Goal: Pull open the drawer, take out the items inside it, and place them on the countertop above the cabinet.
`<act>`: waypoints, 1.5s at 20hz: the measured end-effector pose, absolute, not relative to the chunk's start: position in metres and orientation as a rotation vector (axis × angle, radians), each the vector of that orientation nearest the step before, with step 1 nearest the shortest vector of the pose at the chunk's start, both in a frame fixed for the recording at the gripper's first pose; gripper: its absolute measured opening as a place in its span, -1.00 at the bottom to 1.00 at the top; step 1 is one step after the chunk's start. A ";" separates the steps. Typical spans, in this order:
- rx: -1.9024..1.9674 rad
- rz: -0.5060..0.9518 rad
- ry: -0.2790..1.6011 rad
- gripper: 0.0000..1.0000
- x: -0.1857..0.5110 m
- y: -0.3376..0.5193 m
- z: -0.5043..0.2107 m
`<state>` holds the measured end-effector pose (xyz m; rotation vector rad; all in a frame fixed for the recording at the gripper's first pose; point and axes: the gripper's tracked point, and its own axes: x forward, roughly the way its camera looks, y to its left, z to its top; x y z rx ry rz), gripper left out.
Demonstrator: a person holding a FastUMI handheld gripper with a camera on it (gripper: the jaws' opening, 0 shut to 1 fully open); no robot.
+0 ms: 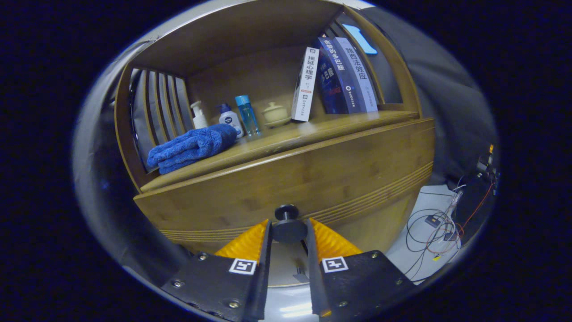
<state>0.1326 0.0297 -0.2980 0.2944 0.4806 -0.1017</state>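
Observation:
A wooden cabinet drawer front (304, 174) fills the space just ahead of my fingers. Its dark round knob (288, 226) sits between my two fingertips, and my gripper (288, 229) is shut on it, one finger pressing each side. Above the drawer runs the wooden countertop (313, 129). The drawer looks closed or barely out, and its inside is hidden.
On the countertop lie a folded blue towel (192, 146), a white pump bottle (198, 116), a white-and-blue bottle (229, 118), a blue bottle (247, 114), a lidded cup (275, 114) and several leaning books (333, 76). Loose cables (435, 228) lie on the floor at the right.

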 end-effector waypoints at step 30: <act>0.215 -0.057 0.454 -0.25 0.122 0.030 -0.296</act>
